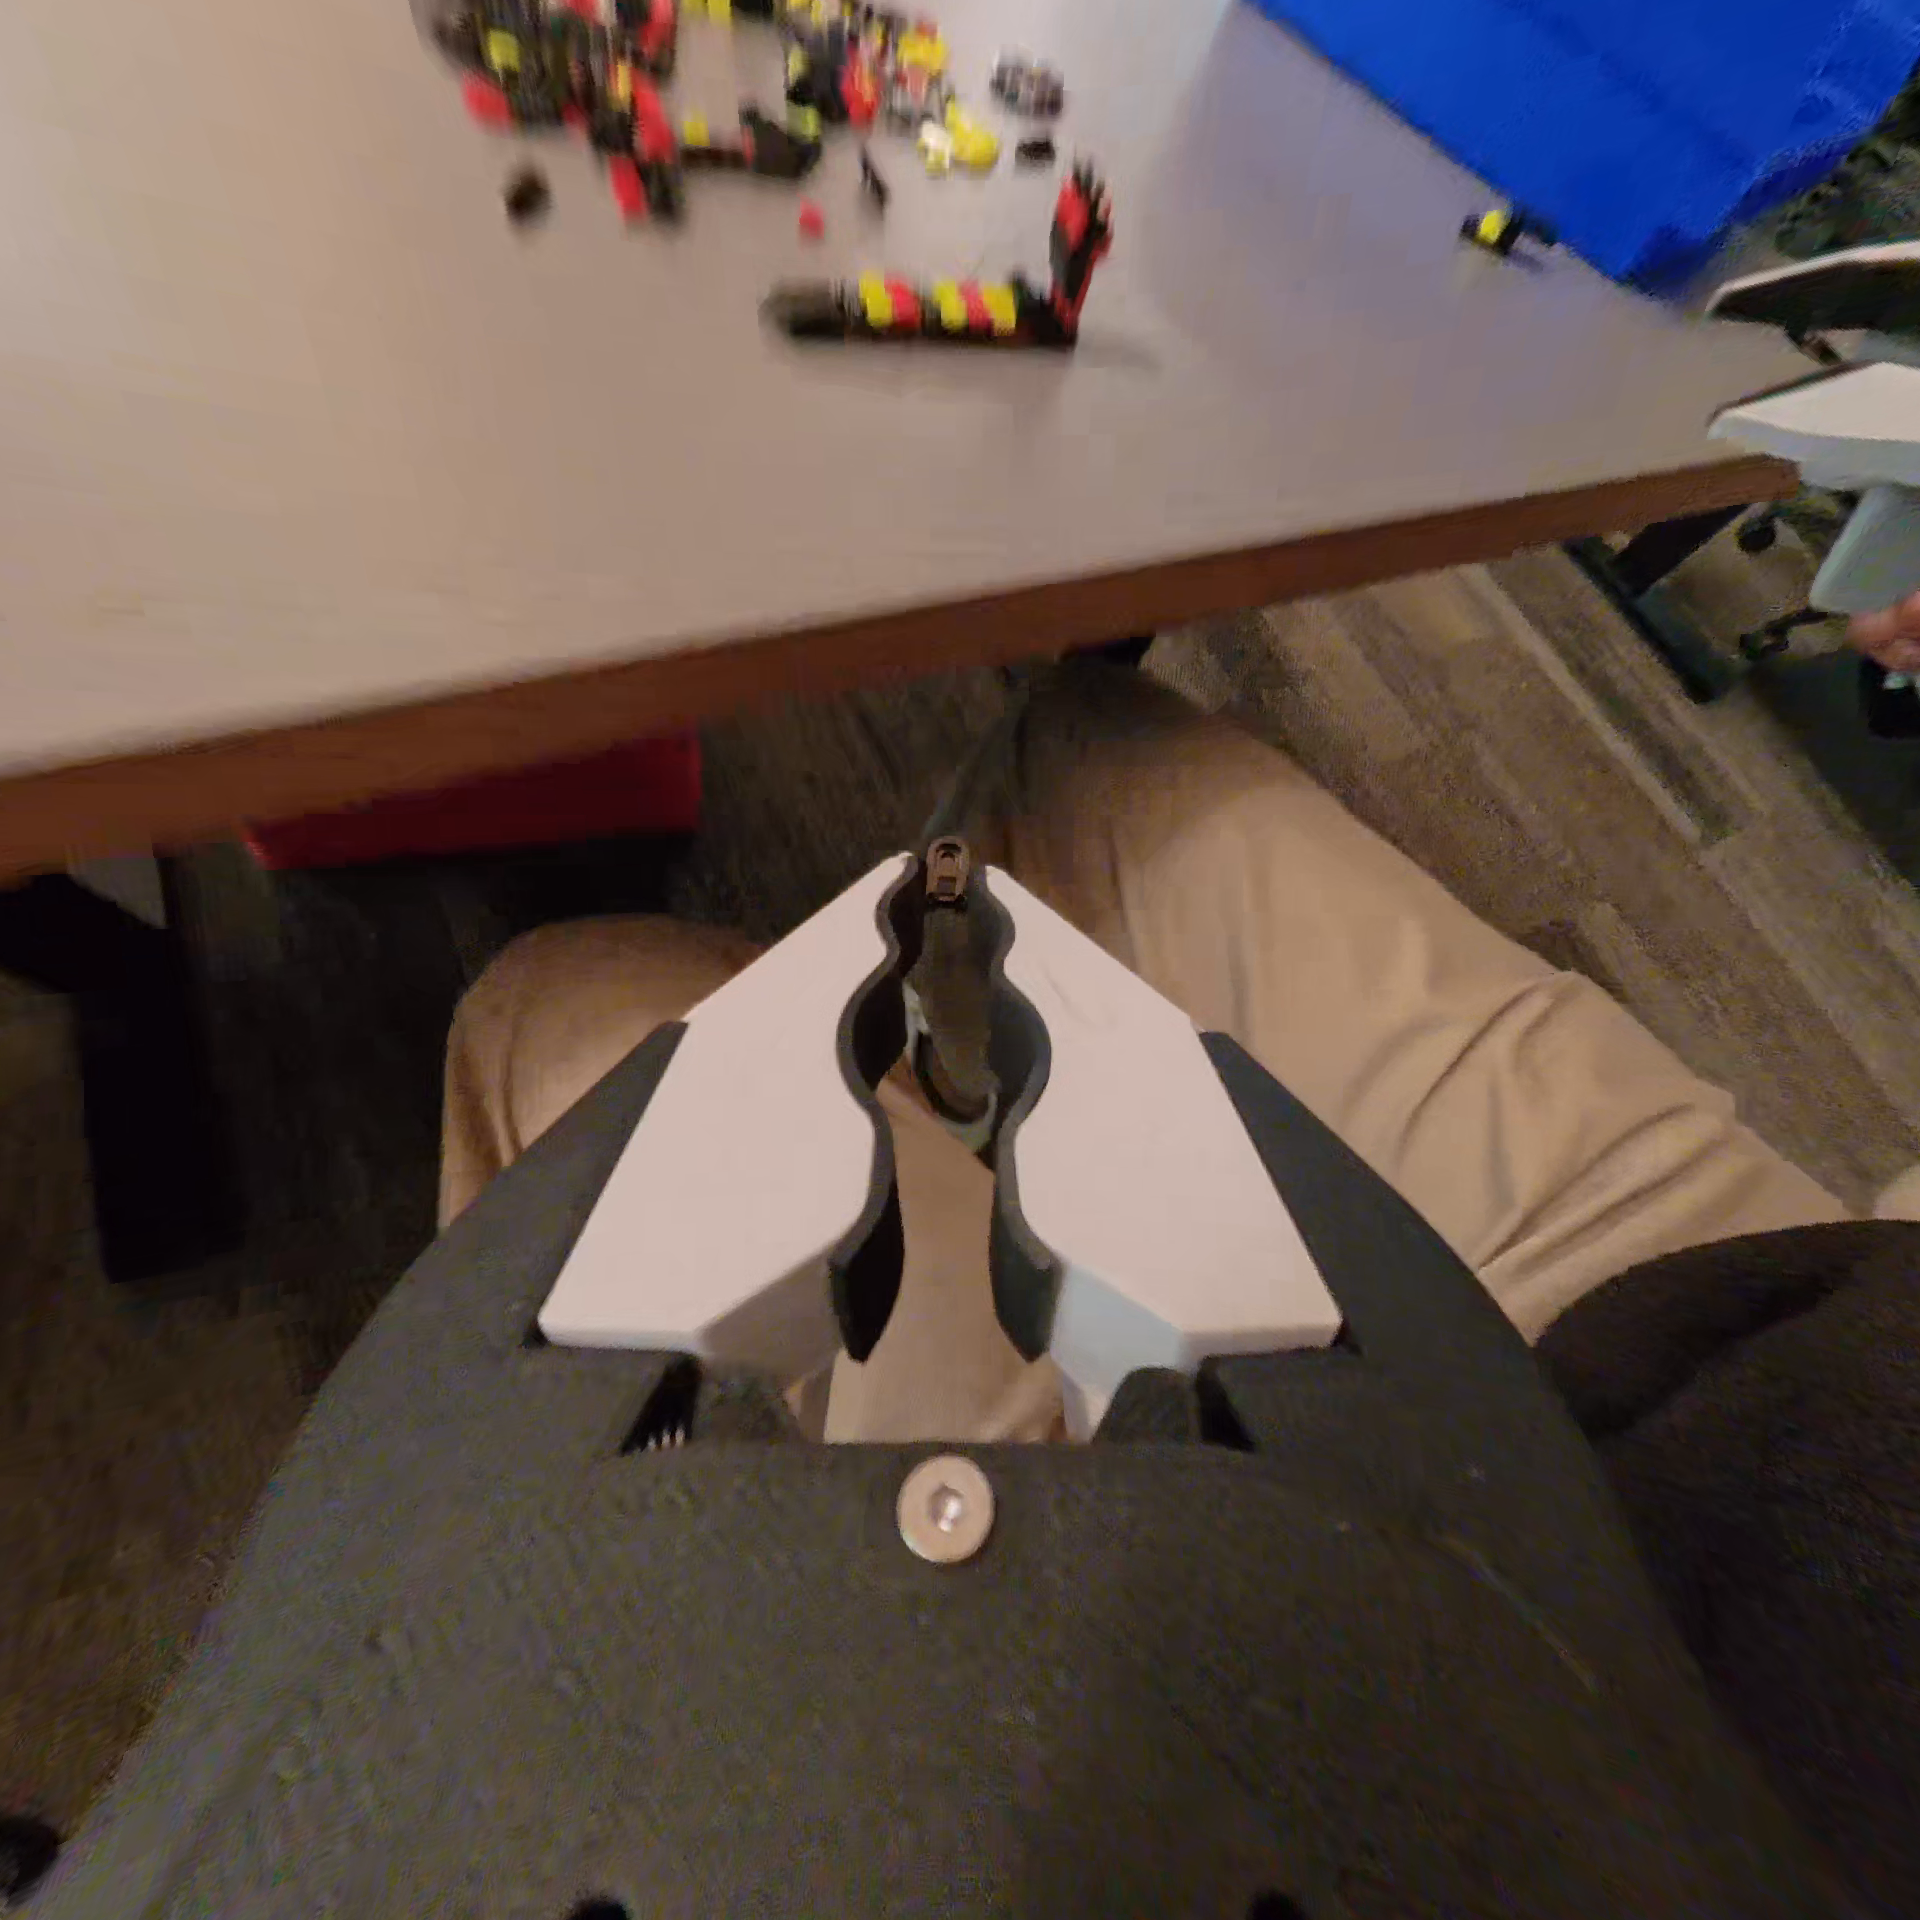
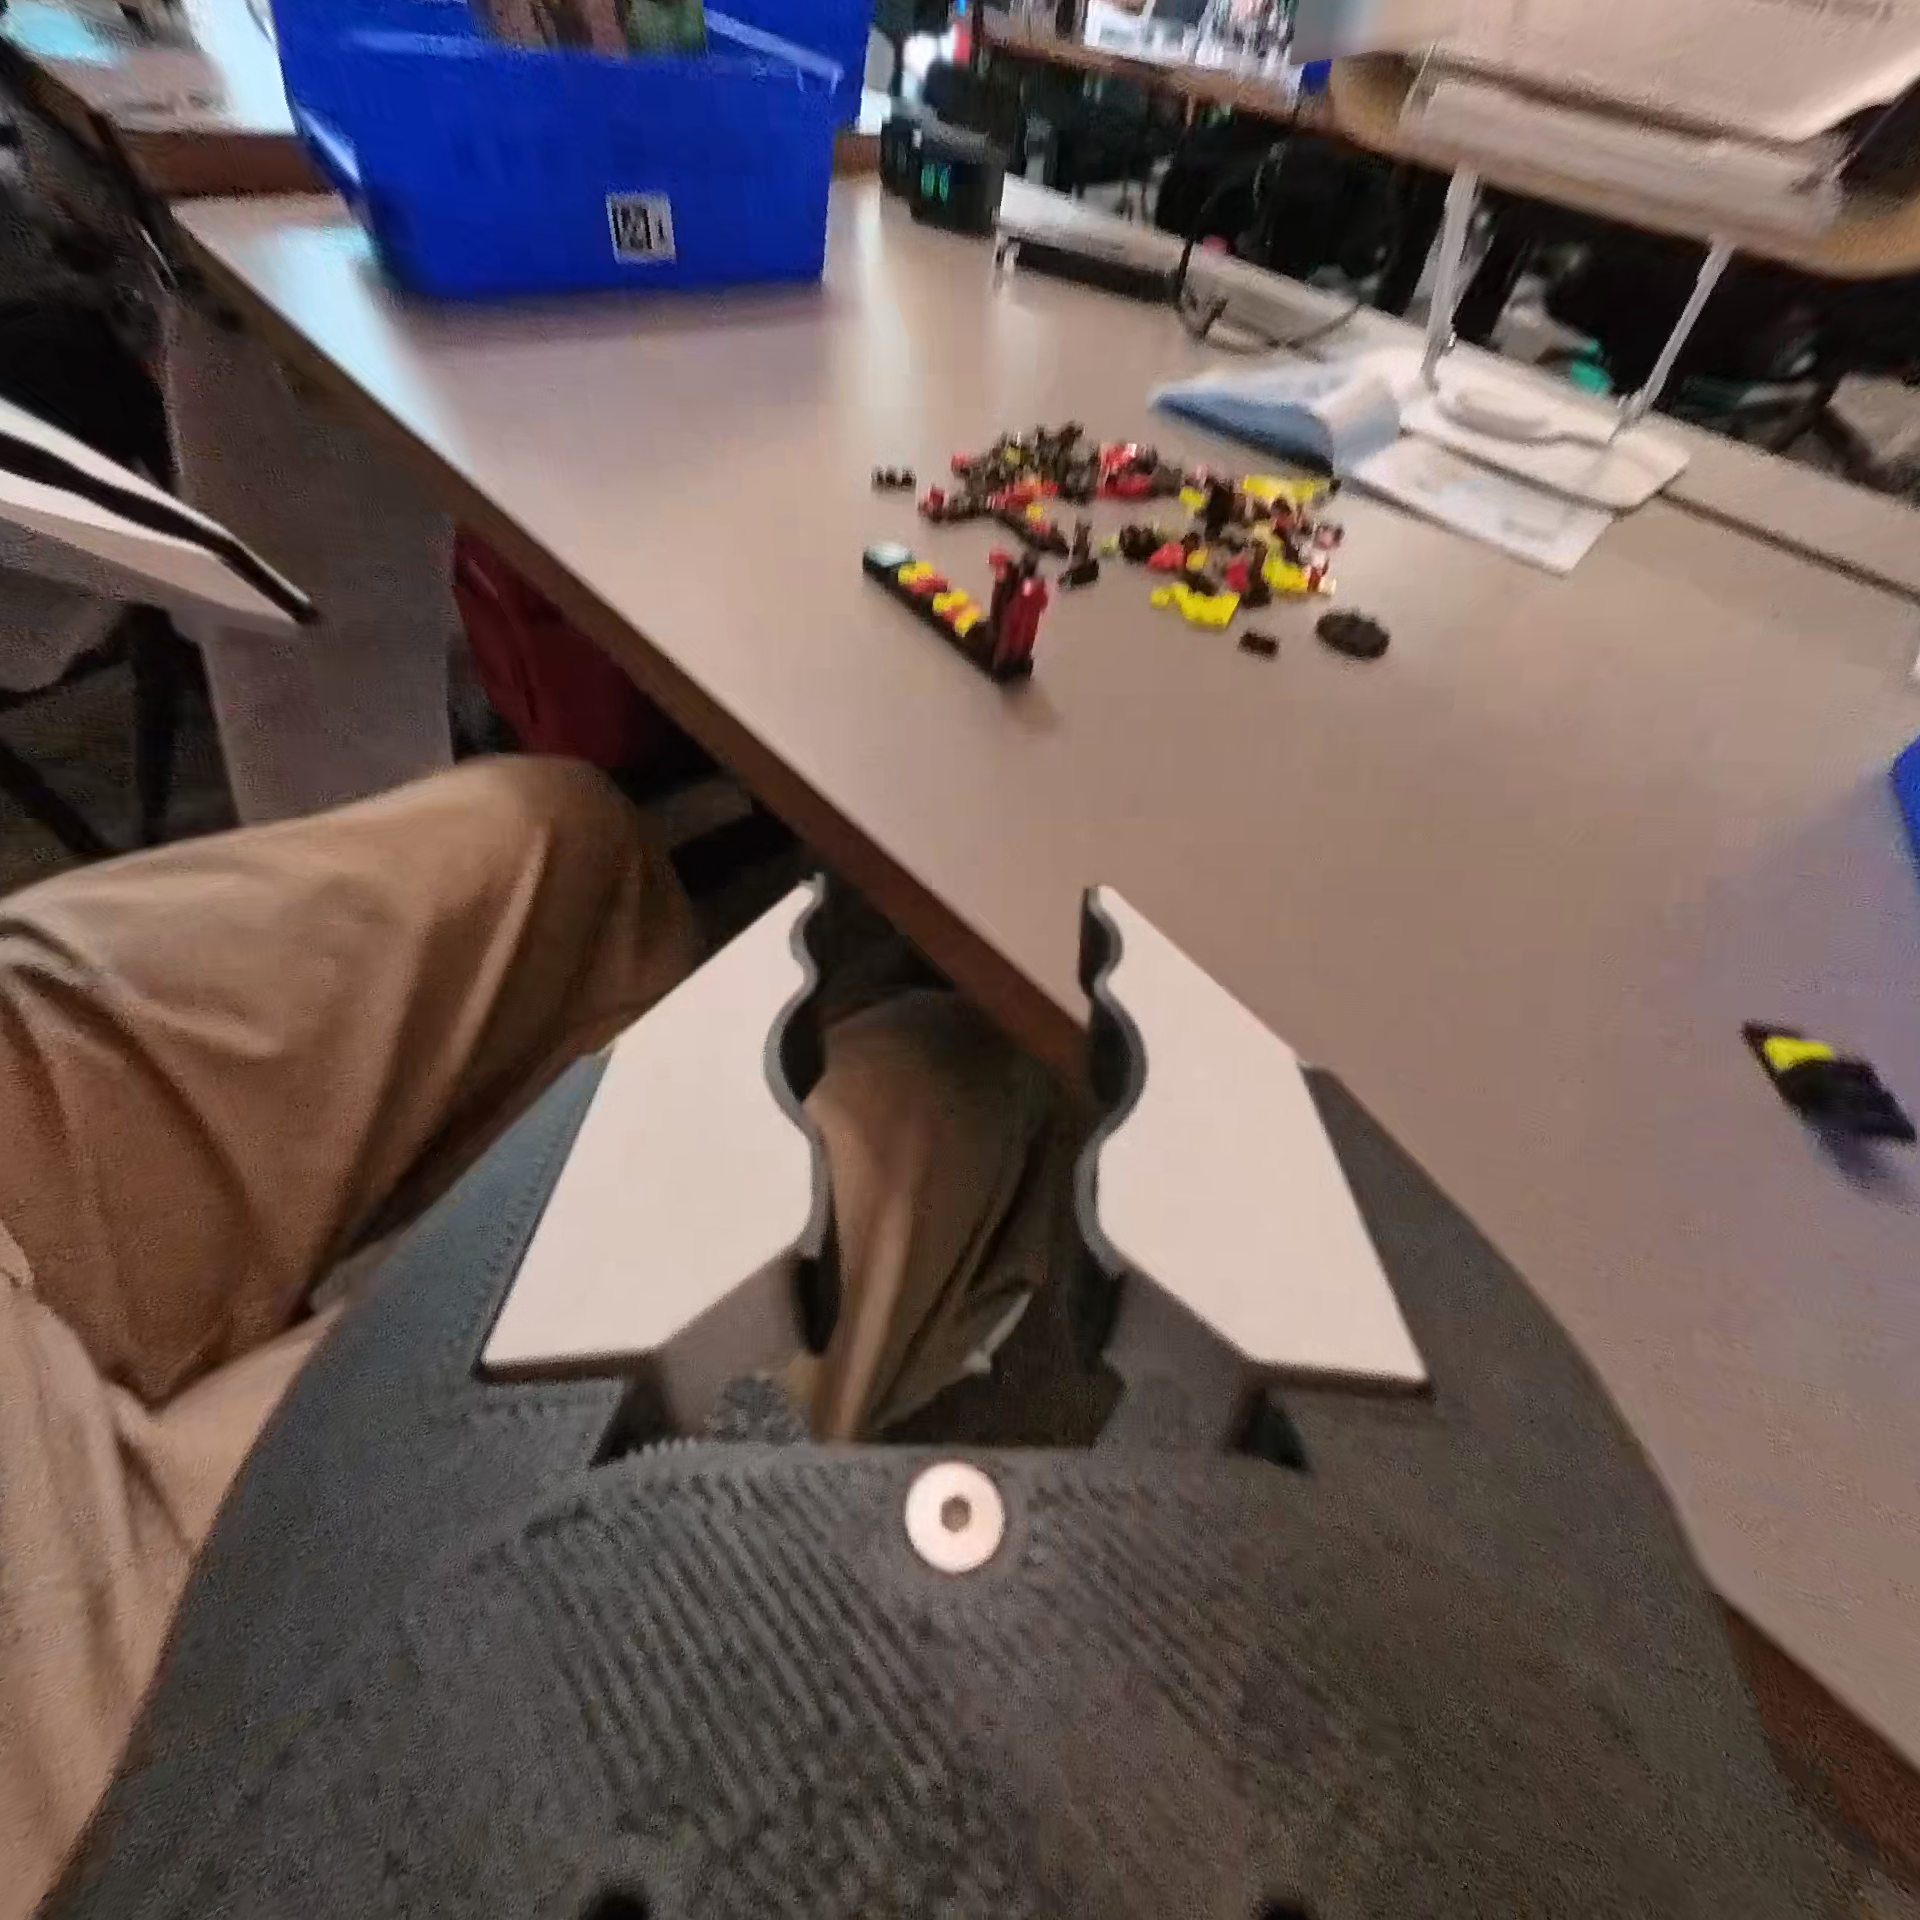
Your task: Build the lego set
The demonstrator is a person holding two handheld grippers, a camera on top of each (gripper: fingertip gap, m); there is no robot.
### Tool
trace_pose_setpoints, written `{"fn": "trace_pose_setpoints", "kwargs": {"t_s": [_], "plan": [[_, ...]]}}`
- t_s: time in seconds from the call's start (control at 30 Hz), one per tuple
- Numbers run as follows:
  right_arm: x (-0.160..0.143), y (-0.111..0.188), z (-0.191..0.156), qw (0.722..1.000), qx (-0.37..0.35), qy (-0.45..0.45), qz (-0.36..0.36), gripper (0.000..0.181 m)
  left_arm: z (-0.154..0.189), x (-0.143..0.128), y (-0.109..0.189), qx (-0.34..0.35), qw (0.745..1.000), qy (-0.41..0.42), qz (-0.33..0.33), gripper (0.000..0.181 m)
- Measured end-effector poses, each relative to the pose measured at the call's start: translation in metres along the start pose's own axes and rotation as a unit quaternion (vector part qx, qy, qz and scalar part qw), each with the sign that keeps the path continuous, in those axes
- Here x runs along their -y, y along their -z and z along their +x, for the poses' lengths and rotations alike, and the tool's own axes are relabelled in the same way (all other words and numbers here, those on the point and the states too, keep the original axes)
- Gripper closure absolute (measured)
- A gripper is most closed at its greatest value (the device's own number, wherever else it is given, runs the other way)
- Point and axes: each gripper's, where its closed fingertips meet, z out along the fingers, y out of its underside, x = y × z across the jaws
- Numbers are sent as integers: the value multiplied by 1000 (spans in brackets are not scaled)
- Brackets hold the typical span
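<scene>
The left claw [image 1: 943, 883] is pinched tight on a slim black pin-like lego piece [image 1: 948, 997], held off the grey bench [image 1: 416, 436] and above the person's tan-trousered lap [image 1: 1351, 1039]. The right claw [image 2: 951, 904] hangs with its jaws spread wide and bare, straddling the brown bench edge. On the bench top lies a blurred heap of loose black, red and yellow lego bricks [image 2: 1143, 520] — just in front of it a long black partial build with yellow and red studs [image 2: 956, 613]. A blue plastic bin [image 2: 582, 156] stands farther back.
</scene>
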Motion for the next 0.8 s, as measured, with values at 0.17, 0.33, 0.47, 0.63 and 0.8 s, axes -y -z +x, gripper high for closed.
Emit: {"fn": "trace_pose_setpoints", "kwargs": {"t_s": [0.17, 0.33, 0.47, 0.63, 0.8], "plan": [[41, -58, 2, 998, 36, 24, 54, 139, -16, 68, -19, 5, 997, -56, 51, 173], [45, -104, 9, 995, 52, 69, 40, 145, -20, 114, -38, -44, 991, -65, 110, 173], [47, -126, 23, 996, 51, 71, 34, 149, -21, 133, -58, -81, 988, -42, 122, 174], [48, -135, 41, 998, 43, 27, 36, 153, -33, 133, -75, -66, 990, -58, 110, 174], [55, -121, 43, 997, 45, -3, 55, 158, -31, 131, -64, -51, 990, -60, 120, 174]]}}
